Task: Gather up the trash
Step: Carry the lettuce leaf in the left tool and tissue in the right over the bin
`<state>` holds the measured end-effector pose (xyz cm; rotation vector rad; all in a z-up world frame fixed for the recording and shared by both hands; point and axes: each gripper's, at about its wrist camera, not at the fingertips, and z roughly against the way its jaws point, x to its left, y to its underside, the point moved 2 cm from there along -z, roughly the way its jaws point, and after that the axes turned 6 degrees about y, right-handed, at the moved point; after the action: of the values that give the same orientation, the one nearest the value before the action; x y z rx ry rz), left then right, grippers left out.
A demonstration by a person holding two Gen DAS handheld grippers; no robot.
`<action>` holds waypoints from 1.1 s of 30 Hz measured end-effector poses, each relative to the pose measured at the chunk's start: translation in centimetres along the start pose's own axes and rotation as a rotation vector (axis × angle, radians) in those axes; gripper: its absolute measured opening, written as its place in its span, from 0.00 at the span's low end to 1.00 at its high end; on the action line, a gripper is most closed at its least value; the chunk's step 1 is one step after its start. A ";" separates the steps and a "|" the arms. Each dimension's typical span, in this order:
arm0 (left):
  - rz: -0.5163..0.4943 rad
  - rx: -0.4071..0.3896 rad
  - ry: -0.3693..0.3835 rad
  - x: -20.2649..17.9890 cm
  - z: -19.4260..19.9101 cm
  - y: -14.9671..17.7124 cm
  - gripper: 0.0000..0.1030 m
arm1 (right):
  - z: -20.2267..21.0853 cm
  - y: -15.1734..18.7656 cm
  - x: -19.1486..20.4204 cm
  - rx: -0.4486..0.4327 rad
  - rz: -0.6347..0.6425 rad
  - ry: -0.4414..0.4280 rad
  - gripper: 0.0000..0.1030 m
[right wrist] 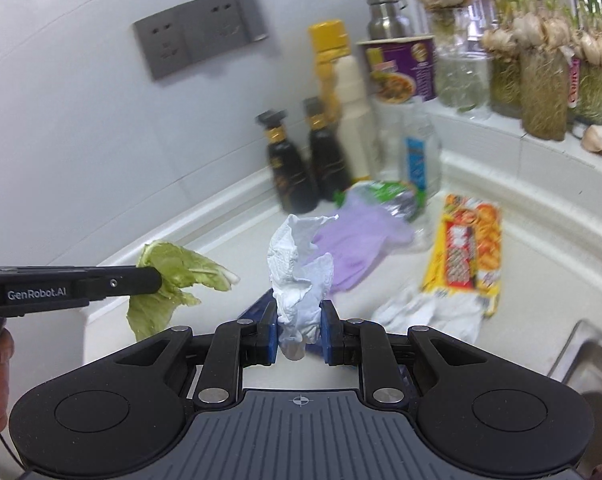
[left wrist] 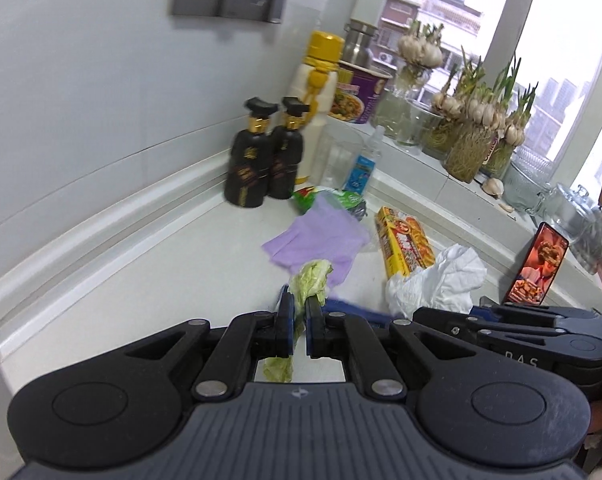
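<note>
My left gripper [left wrist: 300,312] is shut on a limp green lettuce leaf [left wrist: 307,286] and holds it above the white counter; the leaf also shows in the right wrist view [right wrist: 181,276], hanging from the left gripper's fingers [right wrist: 141,280]. My right gripper [right wrist: 299,322] is shut on a crumpled white tissue [right wrist: 297,272], lifted off the counter. In the left wrist view the right gripper's body [left wrist: 513,326] lies at the right with the tissue [left wrist: 441,280] beyond it. A purple glove [left wrist: 317,240], a yellow snack box [left wrist: 403,244] and a green wrapper [left wrist: 341,198] lie on the counter.
Two black bottles [left wrist: 261,160], a yellow-capped bottle [left wrist: 319,92], a noodle cup [left wrist: 357,92], a glass and a spray bottle stand in the corner. Jars of sprouting garlic [left wrist: 473,136] line the window sill. A phone [left wrist: 537,268] leans at the right. A sink edge [right wrist: 589,364] is at right.
</note>
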<state>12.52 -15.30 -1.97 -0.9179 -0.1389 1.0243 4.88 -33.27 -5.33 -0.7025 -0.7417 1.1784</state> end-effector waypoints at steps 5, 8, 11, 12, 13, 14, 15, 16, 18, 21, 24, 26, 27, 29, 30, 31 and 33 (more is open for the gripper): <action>0.065 -0.010 -0.010 1.3 2.6 2.4 0.04 | 0.4 2.4 2.5 0.049 0.011 -0.024 0.18; 0.095 -0.017 -0.023 2.2 4.1 4.0 0.04 | 0.7 3.8 3.9 0.076 0.027 -0.038 0.18; 0.141 -0.020 -0.034 3.2 5.4 5.6 0.04 | 0.9 5.3 5.3 0.107 0.038 -0.058 0.19; 0.157 -0.022 -0.040 3.6 5.8 6.2 0.04 | 0.9 5.7 5.8 0.120 0.038 -0.069 0.19; 0.174 -0.025 -0.046 4.1 6.3 6.8 0.04 | 1.0 6.2 6.2 0.130 0.038 -0.079 0.19; 0.195 -0.026 -0.052 4.5 6.7 7.4 0.04 | 1.0 6.6 6.7 0.140 0.040 -0.087 0.19; 0.216 -0.027 -0.058 5.0 7.1 8.0 0.04 | 1.0 7.1 7.2 0.150 0.043 -0.095 0.19; 0.239 -0.029 -0.065 5.5 7.5 8.7 0.04 | 1.0 7.5 7.7 0.163 0.047 -0.103 0.19; 0.286 -0.031 -0.080 6.6 8.4 10.0 0.04 | 0.8 8.3 8.7 0.189 0.062 -0.119 0.19; 0.354 -0.034 -0.109 8.2 9.6 11.8 0.04 | 0.5 9.5 10.6 0.225 0.100 -0.145 0.19; 0.425 -0.037 -0.140 10.0 10.9 13.5 0.04 | 0.3 10.6 12.5 0.254 0.137 -0.175 0.19; 0.464 -0.042 -0.167 11.1 11.7 14.6 0.04 | 0.1 11.3 13.7 0.277 0.158 -0.202 0.19; 0.481 -0.045 -0.179 11.6 12.0 15.2 0.04 | 0.1 11.6 14.3 0.288 0.170 -0.214 0.19; 0.521 -0.051 -0.208 12.7 12.7 16.3 0.04 | -0.1 12.4 15.5 0.309 0.200 -0.233 0.19; 0.543 -0.053 -0.220 13.3 13.0 16.9 0.04 | -0.2 12.7 16.1 0.321 0.213 -0.244 0.19; 0.566 -0.055 -0.231 13.8 13.3 17.4 0.04 | -0.4 13.0 16.7 0.336 0.225 -0.257 0.19; 0.609 -0.058 -0.253 14.8 13.9 18.6 0.04 | -0.6 13.7 17.9 0.361 0.252 -0.280 0.19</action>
<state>1.13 8.17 -10.91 -0.8995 -0.1016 1.7105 1.67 -12.77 -14.21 -0.3371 -0.6580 1.6151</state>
